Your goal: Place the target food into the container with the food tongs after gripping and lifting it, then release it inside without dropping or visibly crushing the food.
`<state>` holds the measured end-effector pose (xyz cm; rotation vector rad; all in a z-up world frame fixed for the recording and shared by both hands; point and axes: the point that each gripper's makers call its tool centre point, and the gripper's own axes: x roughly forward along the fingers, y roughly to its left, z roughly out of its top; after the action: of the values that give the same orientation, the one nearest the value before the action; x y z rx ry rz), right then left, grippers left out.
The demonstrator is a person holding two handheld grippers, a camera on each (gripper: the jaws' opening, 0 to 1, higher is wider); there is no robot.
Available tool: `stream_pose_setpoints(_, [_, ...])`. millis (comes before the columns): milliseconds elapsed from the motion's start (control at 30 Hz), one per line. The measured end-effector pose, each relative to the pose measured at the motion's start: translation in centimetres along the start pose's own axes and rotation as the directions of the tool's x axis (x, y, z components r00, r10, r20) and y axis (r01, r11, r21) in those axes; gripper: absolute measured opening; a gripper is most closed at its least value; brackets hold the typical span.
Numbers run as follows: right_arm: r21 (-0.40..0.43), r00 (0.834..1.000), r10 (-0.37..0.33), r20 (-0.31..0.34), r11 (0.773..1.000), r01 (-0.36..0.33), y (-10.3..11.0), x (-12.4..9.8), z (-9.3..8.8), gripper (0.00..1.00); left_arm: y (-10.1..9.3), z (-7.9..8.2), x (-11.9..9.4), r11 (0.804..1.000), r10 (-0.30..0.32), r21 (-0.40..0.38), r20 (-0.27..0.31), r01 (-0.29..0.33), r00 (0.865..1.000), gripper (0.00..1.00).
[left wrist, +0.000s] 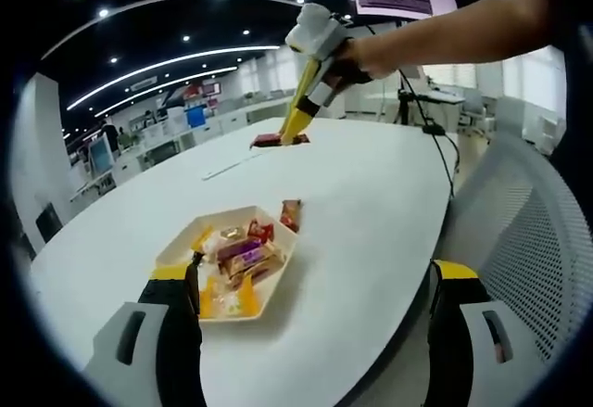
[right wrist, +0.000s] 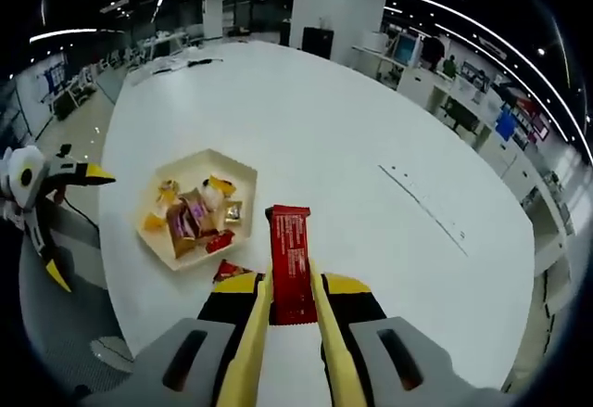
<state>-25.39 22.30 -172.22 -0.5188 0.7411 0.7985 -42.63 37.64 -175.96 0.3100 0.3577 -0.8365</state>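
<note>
**A:** Right tongs [right wrist: 289,307] clamped on a red snack bar [right wrist: 290,273]; yellow tips pressing its two long sides, bar lengthwise between them and sticking out ahead; held above the white worktop [right wrist: 371,147], well apart from the tray [right wrist: 243,177]. Same thing from the left gripper view: right tongs [left wrist: 295,133] way across the worktop [left wrist: 371,194], gripped by a hand [left wrist: 357,55], tips down at the red snack bar [left wrist: 274,139]; hard to say from there whether lifted or touching the surface.

**B:** And the left tongs?

**A:** Left tongs [left wrist: 315,286] wide open, nothing between the tips; one tip just beside the near edge of the tray [left wrist: 285,263], the other out past the worktop edge near a white mesh chair [left wrist: 528,240]. Also visible at the left edge of the right gripper view [right wrist: 74,222], tips spread apart.

**B:** What's in the tray?

**A:** Cream-coloured, angular tray holding a heap of wrapped snacks [left wrist: 236,259]; yellow, red, purple and orange wrappers, labels too small to read. One more small red wrapped snack [left wrist: 291,214] lying on the worktop just beside the far corner of the tray; in the right gripper view that one [right wrist: 230,271] sits next to the tray, close to the tongs. Office desks and ceiling strip lights behind, blurry.
</note>
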Motion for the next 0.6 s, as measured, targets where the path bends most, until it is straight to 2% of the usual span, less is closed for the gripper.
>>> stream_pose_setpoints(400, [-0.050, 0.998, 0.051, 0.033, 0.998, -0.050, 1.6, 0.2, 4.0, 0.23, 0.6, 0.5, -0.3, 0.999, 0.034, 0.015, 0.028, -0.035, 0.999, 0.99])
stream_pose_setpoints(600, [-0.123, 0.996, 0.088, 0.033, 0.989, -0.084, 3.3, 0.4, 5.9, 0.23, 0.7, 0.8, -0.4, 0.999, 0.043, 0.010, 0.041, -0.044, 0.998, 0.99])
